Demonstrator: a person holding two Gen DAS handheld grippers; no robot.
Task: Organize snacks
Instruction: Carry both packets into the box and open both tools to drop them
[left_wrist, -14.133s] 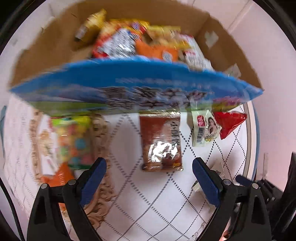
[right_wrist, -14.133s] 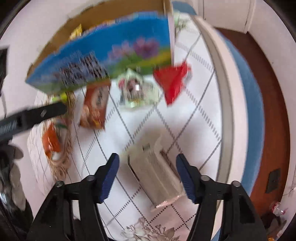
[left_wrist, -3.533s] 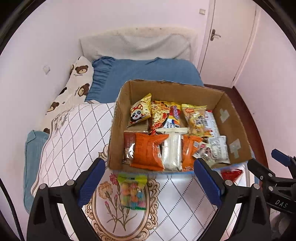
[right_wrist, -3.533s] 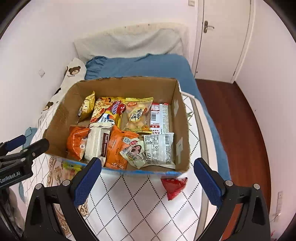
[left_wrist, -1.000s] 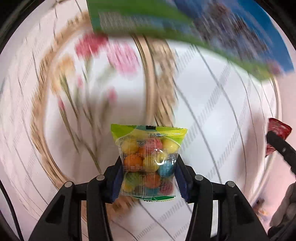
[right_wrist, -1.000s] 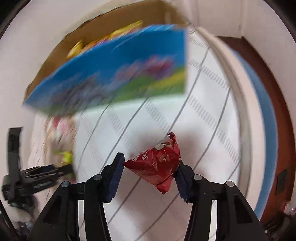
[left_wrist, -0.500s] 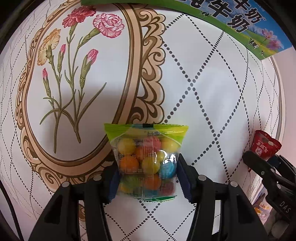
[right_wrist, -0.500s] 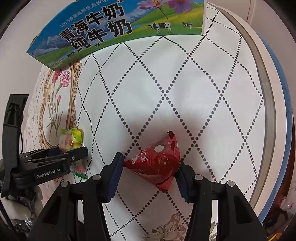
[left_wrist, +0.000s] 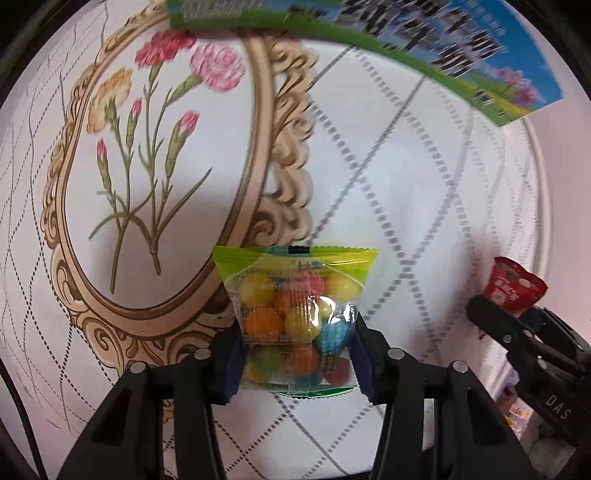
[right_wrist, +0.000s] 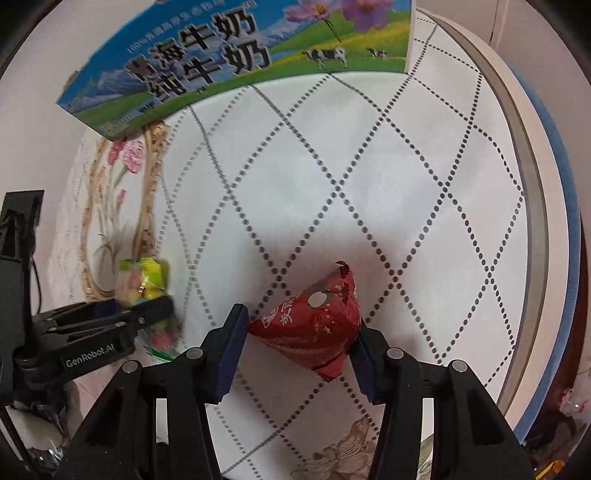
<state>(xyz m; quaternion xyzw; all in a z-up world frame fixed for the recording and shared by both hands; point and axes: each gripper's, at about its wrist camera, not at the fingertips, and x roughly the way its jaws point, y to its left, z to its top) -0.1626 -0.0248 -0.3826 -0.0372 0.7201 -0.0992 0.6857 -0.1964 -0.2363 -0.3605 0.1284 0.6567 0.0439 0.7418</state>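
Observation:
A clear bag of coloured candy balls (left_wrist: 295, 317) with a green top sits between the blue pads of my left gripper (left_wrist: 297, 350), which is shut on it above the tablecloth. In the right wrist view a red pyramid-shaped packet (right_wrist: 314, 325) is squeezed between the pads of my right gripper (right_wrist: 301, 343), whose jaws are closing on it. The left gripper (right_wrist: 140, 306) and its candy bag (right_wrist: 144, 280) show at the left of that view. The red packet (left_wrist: 513, 280) shows at the right edge of the left wrist view.
The cardboard box's blue and green printed side (right_wrist: 240, 55) stands along the far edge, also box side (left_wrist: 406, 48). The white tablecloth (right_wrist: 369, 166) has dotted diamonds and a floral frame print (left_wrist: 147, 166). The round table's rim (right_wrist: 532, 221) runs down the right.
Both grippers keep hold of their packets. The left gripper has shifted with the candy bag, and the box's printed side now fills more of the top of its view.

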